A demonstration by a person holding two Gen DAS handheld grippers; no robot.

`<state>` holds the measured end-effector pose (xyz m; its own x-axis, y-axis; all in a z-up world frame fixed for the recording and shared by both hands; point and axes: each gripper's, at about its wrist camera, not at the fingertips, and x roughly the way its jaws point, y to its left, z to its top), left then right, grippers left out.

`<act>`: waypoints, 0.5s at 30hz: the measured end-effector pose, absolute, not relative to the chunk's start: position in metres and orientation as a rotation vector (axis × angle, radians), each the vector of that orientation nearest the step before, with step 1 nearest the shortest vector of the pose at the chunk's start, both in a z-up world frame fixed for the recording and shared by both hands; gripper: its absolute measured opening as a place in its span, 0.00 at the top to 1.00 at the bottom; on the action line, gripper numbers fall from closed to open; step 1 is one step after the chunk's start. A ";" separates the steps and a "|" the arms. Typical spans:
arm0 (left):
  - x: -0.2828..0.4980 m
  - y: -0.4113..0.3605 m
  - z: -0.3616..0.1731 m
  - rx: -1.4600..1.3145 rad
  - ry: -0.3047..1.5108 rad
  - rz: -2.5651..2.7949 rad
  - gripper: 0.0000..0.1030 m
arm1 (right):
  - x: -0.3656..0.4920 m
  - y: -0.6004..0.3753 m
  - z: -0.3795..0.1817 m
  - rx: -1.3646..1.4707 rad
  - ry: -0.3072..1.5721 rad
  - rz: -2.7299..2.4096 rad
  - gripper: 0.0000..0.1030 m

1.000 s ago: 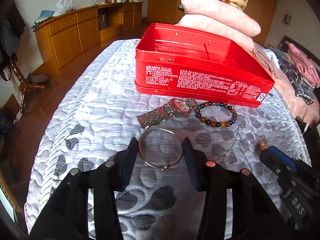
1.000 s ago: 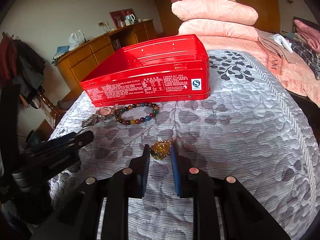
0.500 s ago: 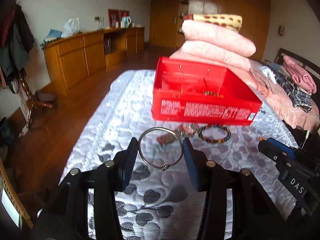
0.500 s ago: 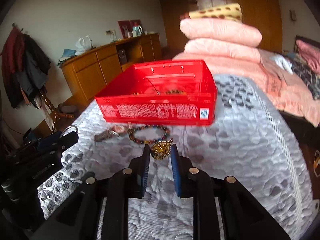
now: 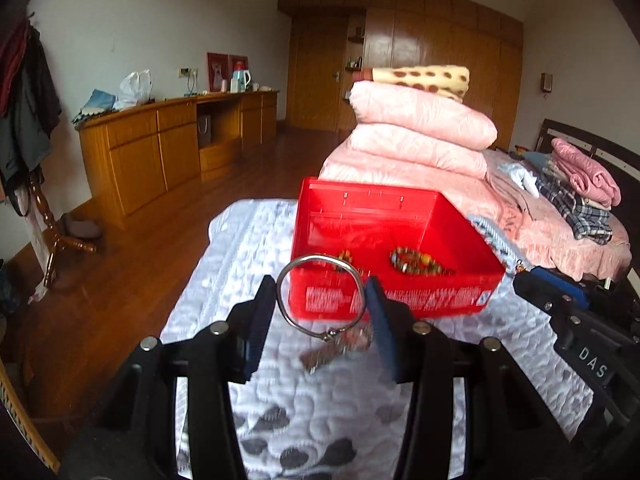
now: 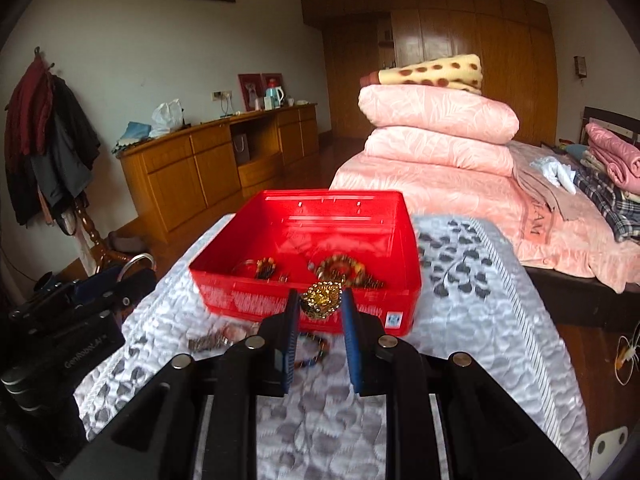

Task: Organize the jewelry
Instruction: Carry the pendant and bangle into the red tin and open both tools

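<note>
Since the earlier frame both grippers have been raised off the bed, so that the interior of the open red rectangular tin box (image 5: 384, 236) is now seen from above.

Left wrist view: the left gripper (image 5: 322, 312) is shown with its jaws pinching a thin silver metal bangle (image 5: 320, 294), held upright in front of the box's near wall. A metal-link wristwatch (image 5: 336, 350) is left on the grey-patterned white quilt (image 5: 320, 420), below the bangle, near the box's front edge. Release is best delayed until the bangle is carried past the near rim and lowered over a bare part of the floor, clear of the beads already inside.

Right wrist view: the right gripper (image 6: 320, 320) is shown with its jaws clamped on a small gold ornament (image 6: 320, 300), level with the front rim. Only here are a multicoloured bead bracelet (image 6: 316, 354) on the quilt and the left corner of the box interior revealed.
</note>
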<state>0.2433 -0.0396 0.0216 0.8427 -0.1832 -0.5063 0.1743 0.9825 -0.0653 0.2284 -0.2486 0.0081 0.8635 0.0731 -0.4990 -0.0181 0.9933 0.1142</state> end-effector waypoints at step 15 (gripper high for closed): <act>0.333 -0.079 0.023 0.001 0.581 -0.239 0.57 | 0.311 -0.267 0.006 0.131 0.563 0.044 0.80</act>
